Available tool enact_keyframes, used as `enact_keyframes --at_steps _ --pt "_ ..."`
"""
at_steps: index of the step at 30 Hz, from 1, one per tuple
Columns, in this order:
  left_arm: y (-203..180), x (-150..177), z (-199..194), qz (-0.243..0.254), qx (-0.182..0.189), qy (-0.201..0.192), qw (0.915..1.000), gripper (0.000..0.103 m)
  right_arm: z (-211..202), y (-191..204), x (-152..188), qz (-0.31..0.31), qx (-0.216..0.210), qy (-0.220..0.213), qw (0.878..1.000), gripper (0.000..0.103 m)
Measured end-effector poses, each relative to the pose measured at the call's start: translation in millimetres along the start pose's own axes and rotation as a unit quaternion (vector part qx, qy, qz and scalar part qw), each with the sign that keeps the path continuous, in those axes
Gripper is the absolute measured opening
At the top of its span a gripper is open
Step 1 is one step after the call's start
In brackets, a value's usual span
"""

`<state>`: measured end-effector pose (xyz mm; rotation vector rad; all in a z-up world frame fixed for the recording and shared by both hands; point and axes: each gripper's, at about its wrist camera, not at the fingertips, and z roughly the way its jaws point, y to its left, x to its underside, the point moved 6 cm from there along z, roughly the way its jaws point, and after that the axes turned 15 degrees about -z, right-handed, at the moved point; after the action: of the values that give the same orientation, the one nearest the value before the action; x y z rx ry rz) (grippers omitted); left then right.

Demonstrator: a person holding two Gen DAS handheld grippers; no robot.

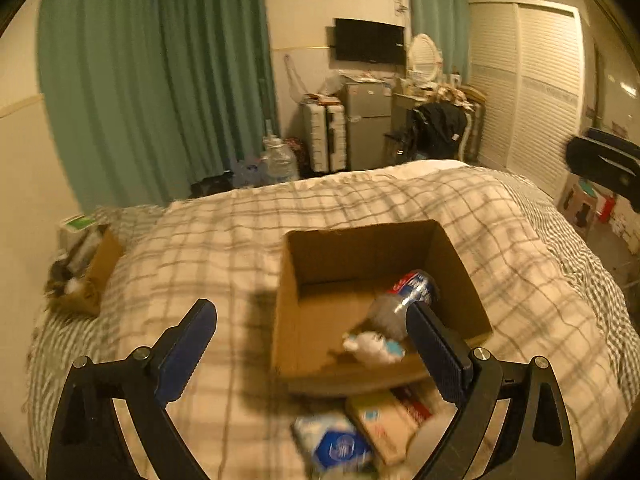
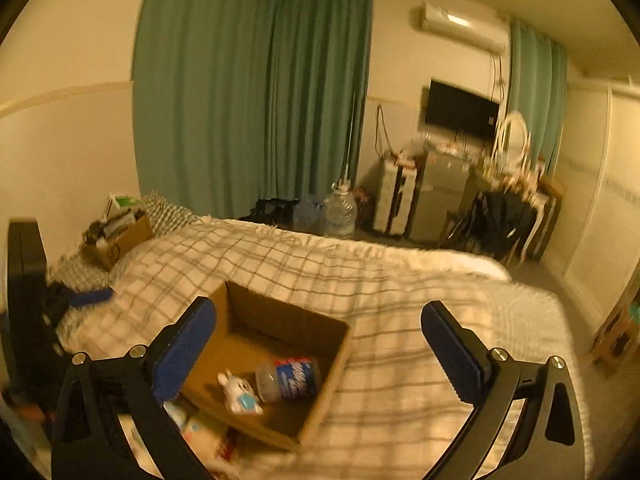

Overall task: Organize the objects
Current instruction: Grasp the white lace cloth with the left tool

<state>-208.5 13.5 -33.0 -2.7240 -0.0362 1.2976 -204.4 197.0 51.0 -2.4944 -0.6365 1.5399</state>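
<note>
An open cardboard box (image 1: 320, 316) sits on the checked bed cover; it also shows in the right wrist view (image 2: 324, 376). Inside lie a plastic bottle with a blue and red label (image 1: 404, 300) (image 2: 290, 378) and a small white toy (image 1: 374, 346) (image 2: 240, 396). Loose packets lie on the cover before the box: a blue and white pack (image 1: 334, 444) and a tan pack (image 1: 384, 424). My left gripper (image 1: 312, 312) is open and empty above the box's near left. My right gripper (image 2: 320, 316) is open and empty above the box's right side.
A second cardboard box of clutter (image 1: 86, 272) (image 2: 120, 236) stands at the bed's far left by the wall. The bed cover (image 1: 400, 200) stretches right and far. Beyond are green curtains, a water jug (image 2: 340, 210), a small fridge, a chair with a dark jacket.
</note>
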Motion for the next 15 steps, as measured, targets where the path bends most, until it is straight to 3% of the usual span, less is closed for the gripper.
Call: enact_keyframes --at_steps 3,7,11,15 --pt "6.5 18.5 -26.4 -0.013 -0.027 -0.01 0.9995 0.098 -37.3 5.2 15.0 -0.014 0.022 0.008 1.0 0.103" --pt "14.5 54.2 -43.9 -0.042 -0.05 -0.014 0.9978 0.098 -57.3 23.2 53.8 -0.004 0.012 0.037 0.999 0.103" --pt "17.5 100.7 -41.7 -0.082 -0.062 -0.003 0.9947 0.098 -48.2 47.2 102.4 0.006 0.0 0.054 0.999 0.103" --pt "8.8 143.7 -27.6 -0.072 -0.064 0.034 0.9947 0.098 -22.7 64.0 148.5 -0.006 0.024 0.097 0.995 0.103"
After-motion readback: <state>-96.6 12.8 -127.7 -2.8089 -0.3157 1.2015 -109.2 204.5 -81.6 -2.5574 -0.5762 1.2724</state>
